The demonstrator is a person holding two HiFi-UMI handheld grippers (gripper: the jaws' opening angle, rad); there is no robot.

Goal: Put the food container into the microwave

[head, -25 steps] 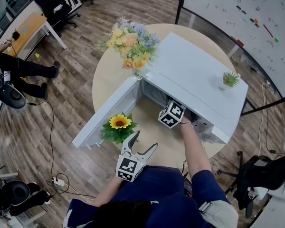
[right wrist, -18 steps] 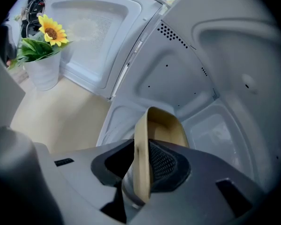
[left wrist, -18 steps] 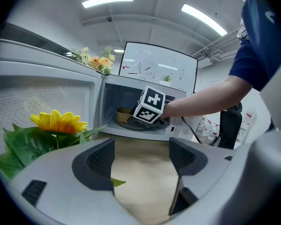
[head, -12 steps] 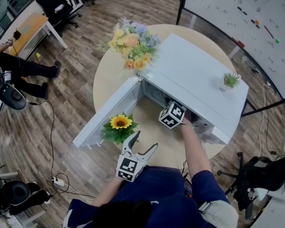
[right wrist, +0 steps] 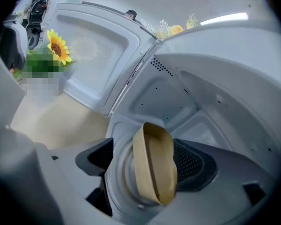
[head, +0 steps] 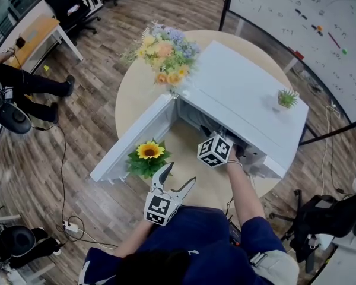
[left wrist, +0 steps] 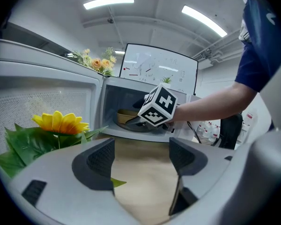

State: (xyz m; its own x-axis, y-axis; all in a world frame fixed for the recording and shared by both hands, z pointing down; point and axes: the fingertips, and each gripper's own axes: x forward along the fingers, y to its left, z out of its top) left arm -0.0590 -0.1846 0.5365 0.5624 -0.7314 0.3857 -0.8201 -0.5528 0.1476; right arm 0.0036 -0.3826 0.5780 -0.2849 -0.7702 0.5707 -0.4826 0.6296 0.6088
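Left to right, quick pass. The round table carries everything. The white microwave door is swung wide open toward the table's left edge. A sunflower with green leaves sits just beside the door's inner face, near the table's front edge.

The left gripper hovers at the front edge, just right of the sunflower. Its jaws stand apart with nothing between them — in its own view we see only bare tabletop past the pads.

A mixed bouquet stands at the far-left edge, beside the microwave's back corner. The microwave takes up the table's centre and right side, with its cavity facing the person.

The right gripper reaches into the cavity, and only its marker cube shows outside in the head view. Its jaws have just been opening and now stand wide. The tan food container is between them but not clamped — the left pad is clear of it, and the right pad is just beside its far wall. The container rests on the turntable inside the microwave, so it is already in.

A small green potted plant sits on the microwave's top, near its right corner.
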